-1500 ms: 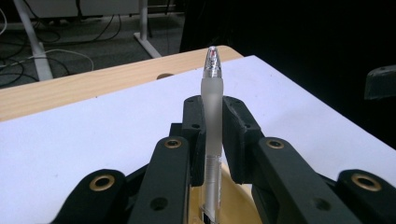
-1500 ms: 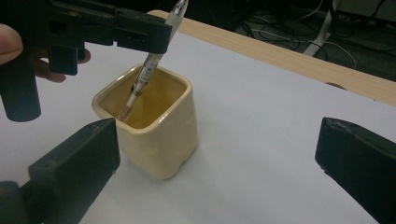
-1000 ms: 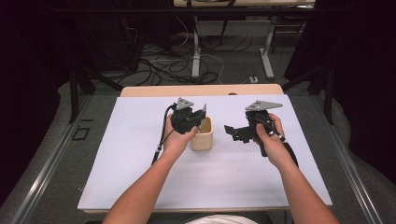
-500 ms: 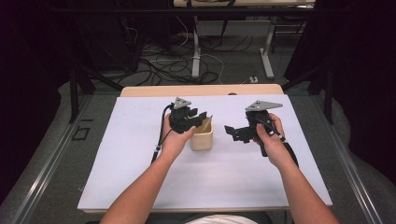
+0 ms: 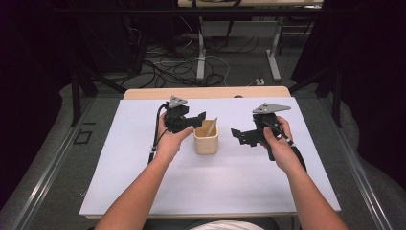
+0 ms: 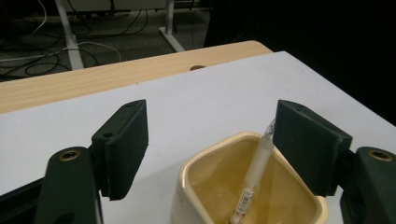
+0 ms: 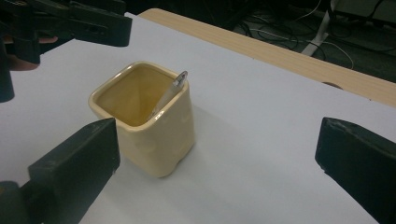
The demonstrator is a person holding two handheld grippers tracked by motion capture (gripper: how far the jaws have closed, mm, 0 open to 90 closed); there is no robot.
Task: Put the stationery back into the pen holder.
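Note:
A cream square cup (image 5: pixel 206 141) stands mid-table on the white sheet. A slim clear pen (image 6: pixel 256 173) leans inside it, its top resting at the rim. My left gripper (image 5: pixel 198 120) hovers just above and left of the cup (image 6: pixel 205 163). Its jaws have just been opening and now stand apart, and the pen's tip rises between them, close beside the right pad (image 6: pixel 303 144) without being pinched. My right gripper (image 5: pixel 238 135) hangs to the right of the cup, open, with nothing between its jaws. In the right gripper view (image 7: pixel 217 140) the cup (image 7: pixel 154 135) and pen (image 7: pixel 168 95) sit ahead on the left.
The white sheet (image 5: pixel 210 187) covers a wooden table whose bare far edge (image 5: pixel 206 92) shows behind it. Beyond lie a floor with cables (image 5: pixel 158 72) and table legs (image 5: pixel 201 48). The left gripper (image 7: pixel 70 23) shows at the top left of the right gripper view.
The left gripper's jaws have gone from closed over the cup to apart, and the hand has lifted slightly. The pen now stands loose in the cup. The right hand has kept still.

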